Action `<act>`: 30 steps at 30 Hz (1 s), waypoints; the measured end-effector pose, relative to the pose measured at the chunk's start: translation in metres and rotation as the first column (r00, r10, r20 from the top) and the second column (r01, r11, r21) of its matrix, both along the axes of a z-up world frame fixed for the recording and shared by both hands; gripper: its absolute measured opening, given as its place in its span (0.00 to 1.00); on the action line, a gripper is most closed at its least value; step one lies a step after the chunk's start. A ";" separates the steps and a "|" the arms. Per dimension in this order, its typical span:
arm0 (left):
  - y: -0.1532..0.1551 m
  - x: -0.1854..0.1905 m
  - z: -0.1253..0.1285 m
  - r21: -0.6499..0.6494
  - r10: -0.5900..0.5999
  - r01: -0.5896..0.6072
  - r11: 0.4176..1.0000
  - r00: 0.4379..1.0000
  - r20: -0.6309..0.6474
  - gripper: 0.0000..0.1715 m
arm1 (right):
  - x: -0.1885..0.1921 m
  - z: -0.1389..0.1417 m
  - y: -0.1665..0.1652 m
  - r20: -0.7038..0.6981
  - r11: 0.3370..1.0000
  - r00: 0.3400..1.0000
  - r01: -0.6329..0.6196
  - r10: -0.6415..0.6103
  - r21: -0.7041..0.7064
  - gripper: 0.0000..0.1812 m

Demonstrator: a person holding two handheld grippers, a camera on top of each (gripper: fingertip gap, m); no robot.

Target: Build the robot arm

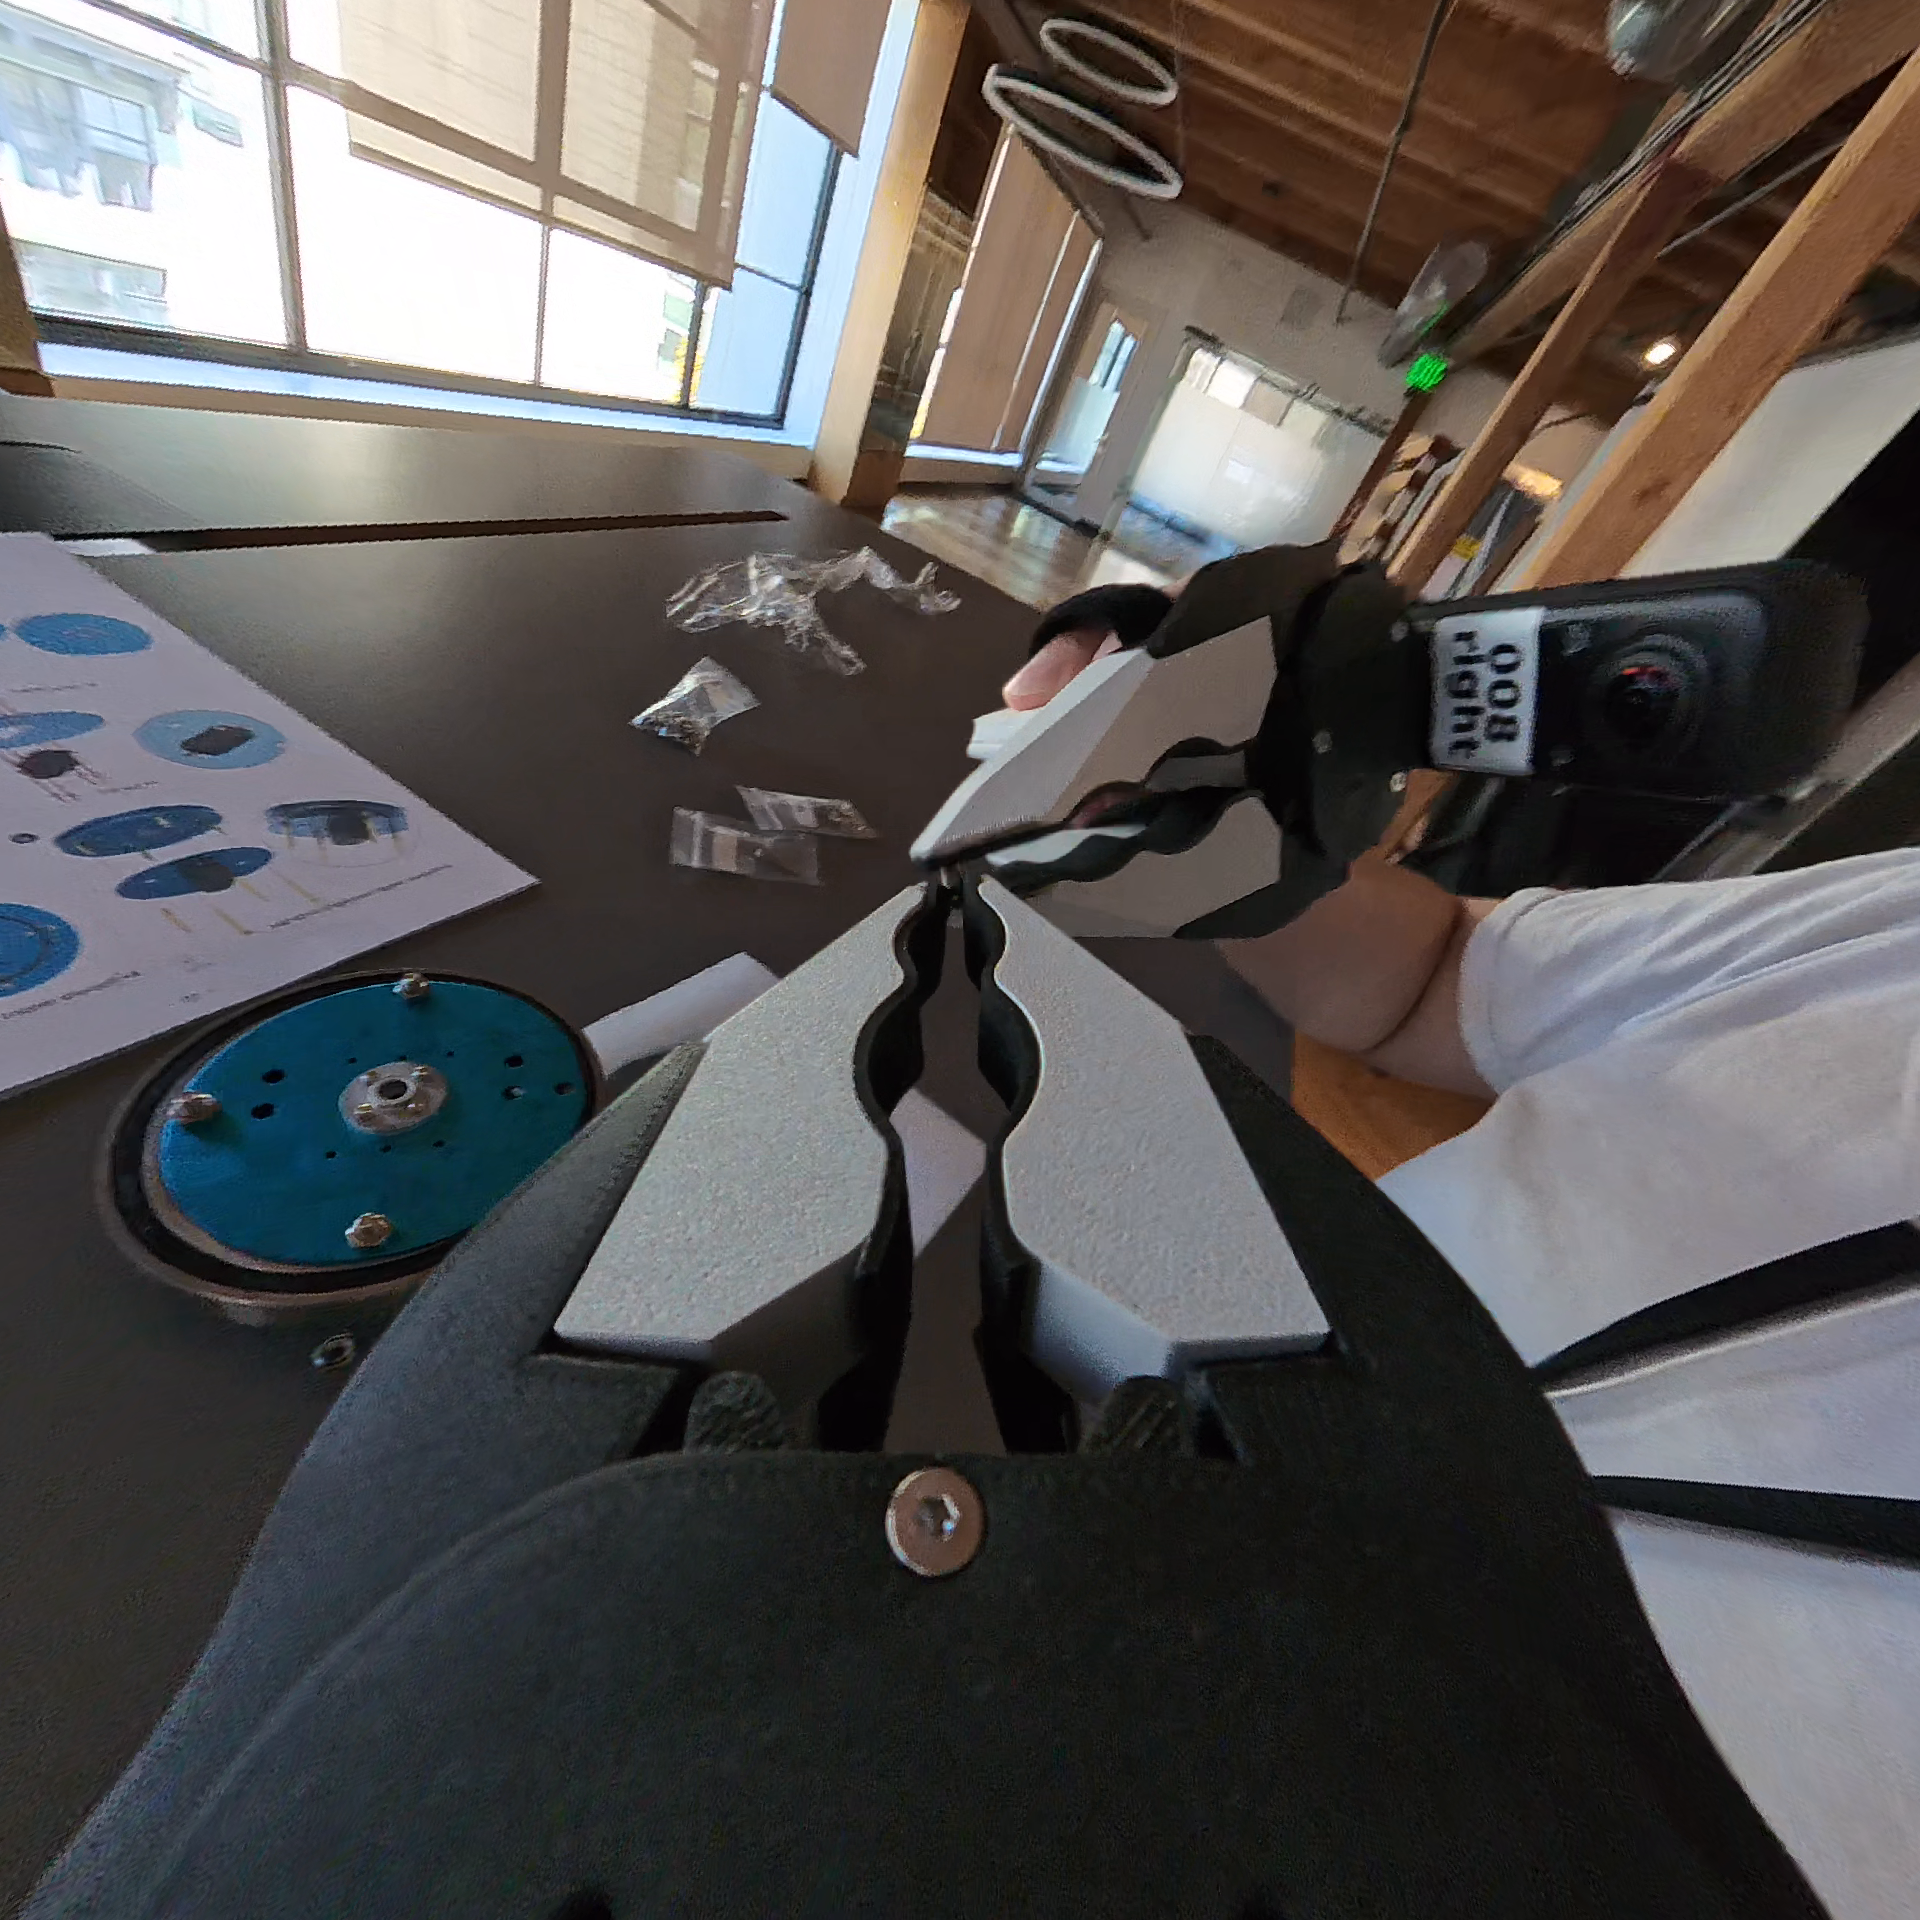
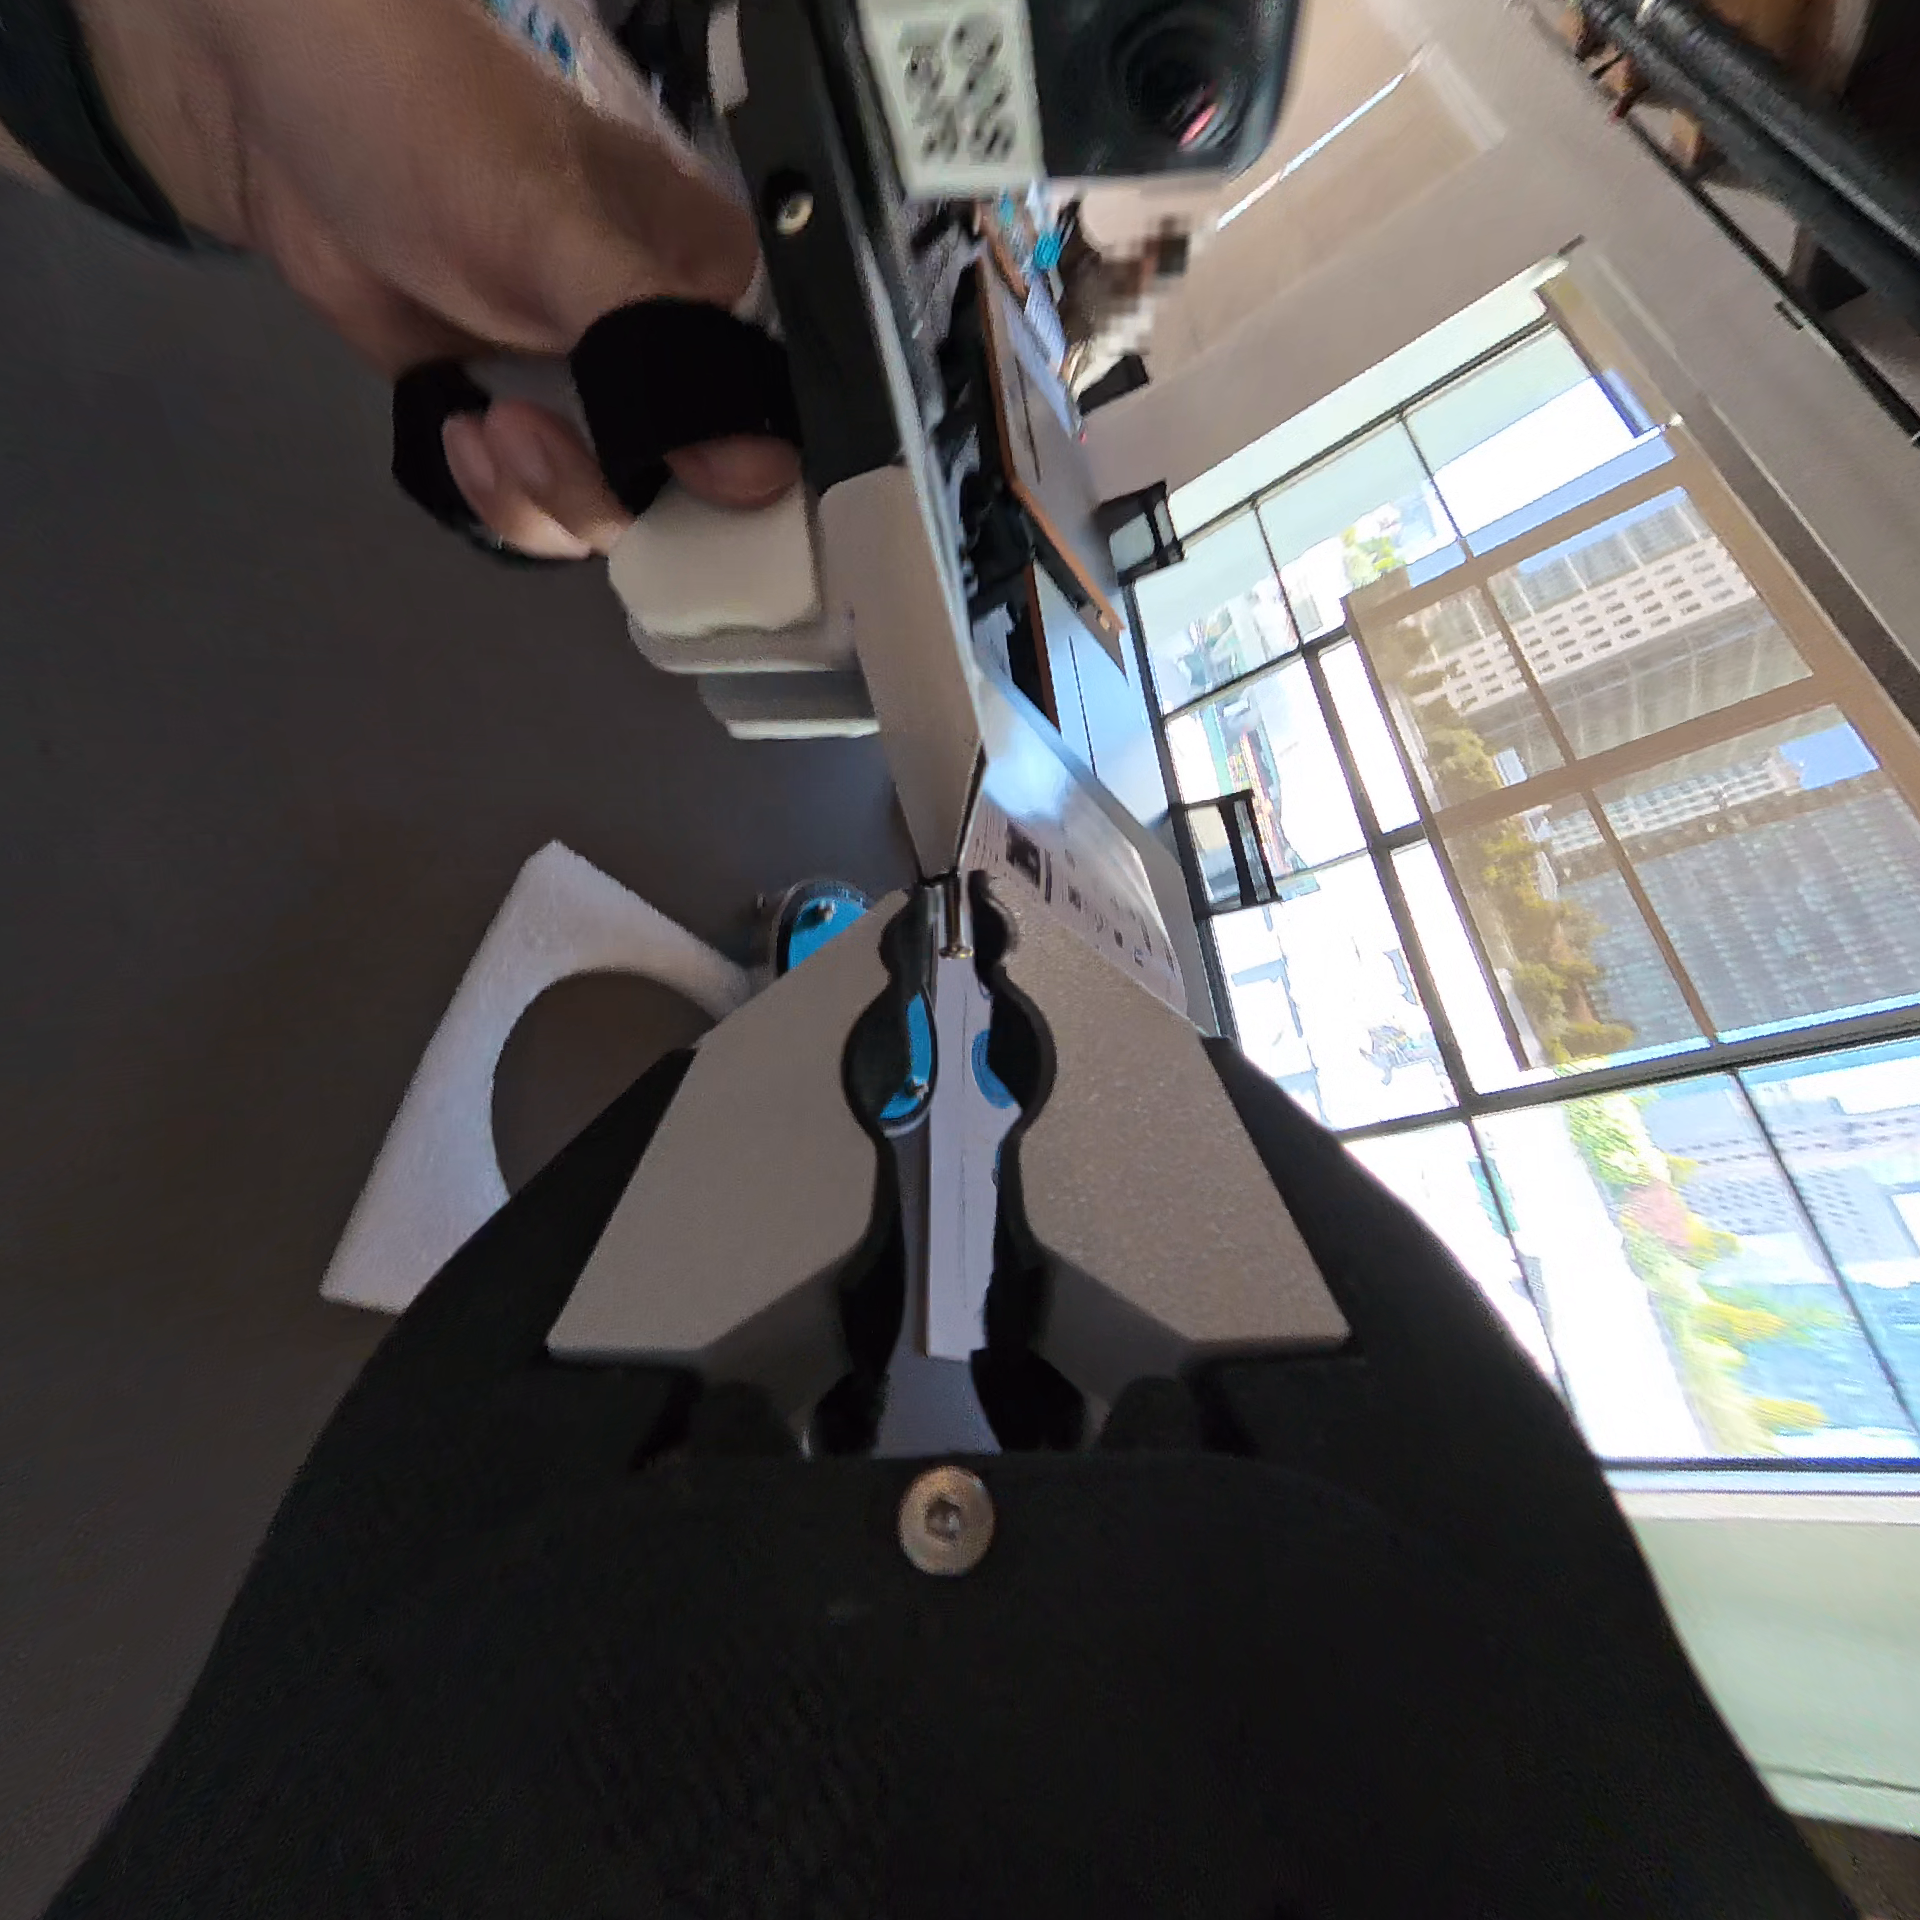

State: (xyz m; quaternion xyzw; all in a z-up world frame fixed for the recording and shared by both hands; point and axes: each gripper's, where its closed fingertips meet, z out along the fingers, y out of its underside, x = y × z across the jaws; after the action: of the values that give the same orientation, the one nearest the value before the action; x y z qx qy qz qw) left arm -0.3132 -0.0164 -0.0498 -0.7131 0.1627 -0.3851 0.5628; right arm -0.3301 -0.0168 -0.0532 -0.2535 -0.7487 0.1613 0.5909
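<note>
The left gripper [image 1: 948,894] has its fingertips pinched together on a small metal screw [image 1: 945,881], held above the dark table [image 1: 520,644]; the right gripper [image 2: 951,899] meets it tip to tip, coming in from the right, its fingers closed on the same screw [image 2: 948,914], whose long axis runs along the right gripper's fingers; below and to the left, well apart, lies a blue disc [image 1: 374,1122] beside a printed sheet [image 1: 208,790] and small clear bags [image 1: 748,831]
</note>
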 end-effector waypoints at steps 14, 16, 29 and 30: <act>-0.028 0.007 0.025 -0.001 -0.255 0.270 0.963 0.909 0.330 0.01 | 0.025 0.030 -0.023 -0.266 0.779 0.923 -0.378 0.278 -0.501 0.10; -0.028 0.009 0.023 -0.005 -0.259 0.276 0.961 0.911 0.321 0.01 | 0.026 0.031 -0.029 -0.267 0.776 0.917 -0.393 0.295 -0.494 0.05; -0.027 0.015 0.020 0.004 -0.264 0.275 0.961 0.918 0.295 0.01 | 0.026 0.025 -0.026 -0.212 0.799 0.935 -0.354 0.286 -0.487 0.02; -0.026 0.013 0.019 0.011 -0.253 0.260 0.966 0.931 0.262 0.03 | 0.028 0.026 -0.026 -0.212 0.805 0.936 -0.351 0.282 -0.478 0.02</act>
State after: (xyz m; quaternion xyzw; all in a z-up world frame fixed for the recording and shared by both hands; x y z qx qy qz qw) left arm -0.2997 -0.0425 -0.0305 -0.6354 0.1741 -0.5479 0.5156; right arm -0.3025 -0.0424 -0.0273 -0.2604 -0.6708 0.4656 0.5151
